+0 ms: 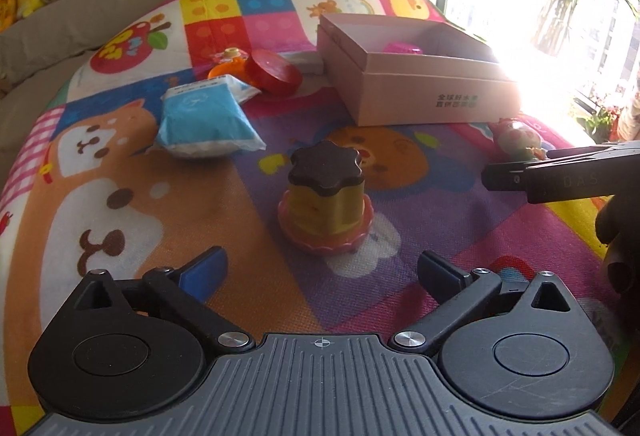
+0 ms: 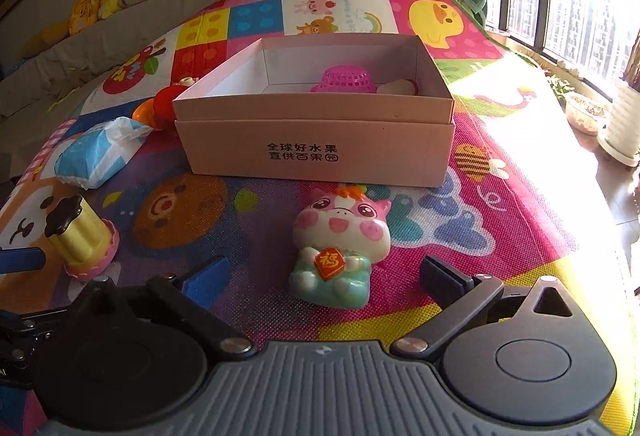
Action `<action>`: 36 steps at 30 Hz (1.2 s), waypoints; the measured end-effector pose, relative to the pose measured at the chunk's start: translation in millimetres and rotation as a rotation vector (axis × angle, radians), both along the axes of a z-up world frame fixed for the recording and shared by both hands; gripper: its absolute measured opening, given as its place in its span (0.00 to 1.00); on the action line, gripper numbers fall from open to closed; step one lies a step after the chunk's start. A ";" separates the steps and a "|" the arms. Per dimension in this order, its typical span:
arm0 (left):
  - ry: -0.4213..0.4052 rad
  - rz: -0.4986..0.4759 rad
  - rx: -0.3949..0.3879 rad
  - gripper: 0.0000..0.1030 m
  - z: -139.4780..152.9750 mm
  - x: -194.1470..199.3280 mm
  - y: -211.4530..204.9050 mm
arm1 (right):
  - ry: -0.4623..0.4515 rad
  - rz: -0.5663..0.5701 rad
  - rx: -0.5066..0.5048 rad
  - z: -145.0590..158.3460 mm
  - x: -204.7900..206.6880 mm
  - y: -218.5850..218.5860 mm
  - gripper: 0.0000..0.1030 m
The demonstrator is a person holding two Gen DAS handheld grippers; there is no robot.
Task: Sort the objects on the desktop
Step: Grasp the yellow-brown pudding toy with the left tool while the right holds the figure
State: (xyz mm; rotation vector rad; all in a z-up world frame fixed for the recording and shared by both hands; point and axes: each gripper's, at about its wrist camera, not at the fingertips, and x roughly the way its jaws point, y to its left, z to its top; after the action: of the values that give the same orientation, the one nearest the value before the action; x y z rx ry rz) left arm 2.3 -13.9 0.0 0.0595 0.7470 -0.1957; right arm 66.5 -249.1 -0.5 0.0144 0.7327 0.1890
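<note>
Both the left gripper (image 1: 322, 270) and right gripper (image 2: 324, 278) gape wide, empty. In front of the pink cardboard box (image 2: 320, 151), the glossy ceramic pig figurine (image 2: 340, 252) may slip — it is smooth.

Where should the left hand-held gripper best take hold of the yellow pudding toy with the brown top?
Probably across the fluted yellow body of the pudding toy, between its brown top and pink base. It stands upright, directly ahead of the open left hand-held gripper, so a level approach from the front fits; the wider top should resist slipping.
</note>
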 end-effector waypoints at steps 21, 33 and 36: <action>-0.025 0.062 -0.016 0.75 7.6 22.1 -7.7 | 0.009 0.017 -0.062 -2.4 -1.4 7.1 1.00; -0.053 0.002 0.024 0.59 6.6 11.4 -14.8 | -0.045 0.018 -0.101 1.5 -0.6 13.0 0.78; -0.052 0.003 0.018 0.59 6.1 6.8 -11.4 | -0.036 0.002 -0.088 2.4 8.0 10.0 0.70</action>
State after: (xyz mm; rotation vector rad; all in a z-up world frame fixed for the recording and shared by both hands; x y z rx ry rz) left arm 9.1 -25.3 6.1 0.0807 0.6972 -0.1842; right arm 74.5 -239.2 1.9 -0.0734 0.7049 0.1585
